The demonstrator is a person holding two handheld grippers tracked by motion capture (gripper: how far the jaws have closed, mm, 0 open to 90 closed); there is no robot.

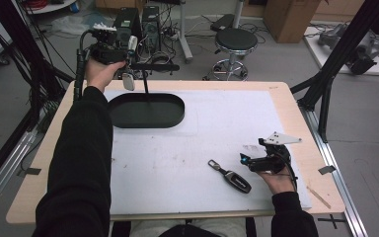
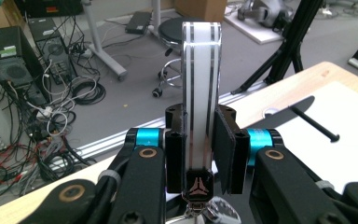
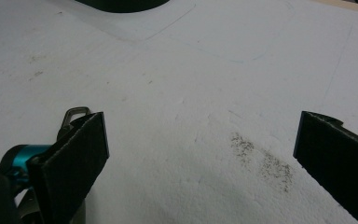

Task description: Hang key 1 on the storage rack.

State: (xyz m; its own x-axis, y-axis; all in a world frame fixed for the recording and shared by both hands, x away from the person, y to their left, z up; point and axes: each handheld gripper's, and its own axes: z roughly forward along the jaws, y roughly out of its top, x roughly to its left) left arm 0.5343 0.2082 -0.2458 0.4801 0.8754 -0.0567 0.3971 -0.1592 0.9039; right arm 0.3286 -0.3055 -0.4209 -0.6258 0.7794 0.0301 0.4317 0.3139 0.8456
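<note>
My left gripper [image 1: 123, 54] is held in the air beyond the table's far left corner, level with the jaws pointing away. It is shut on a slim white key fob [image 2: 201, 84] with black stripes and a dark logo end; a metal ring [image 2: 212, 212] hangs under it, and a pale tag [image 1: 128, 81] dangles below. A black key fob [image 1: 232, 177] with a metal loop [image 3: 74, 114] lies on the white mat [image 1: 177, 148]. Just right of it my right gripper [image 1: 245, 159] rests low, its jaws [image 3: 200, 154] wide open over bare mat.
A black oval tray [image 1: 146, 110] sits at the mat's far left, with a thin black post and crossbar [image 1: 153, 66] by it. Beyond the table are a stool [image 1: 234, 42], computer towers [image 2: 14, 60] and floor cables. Black frame struts [image 1: 325, 84] stand at the right.
</note>
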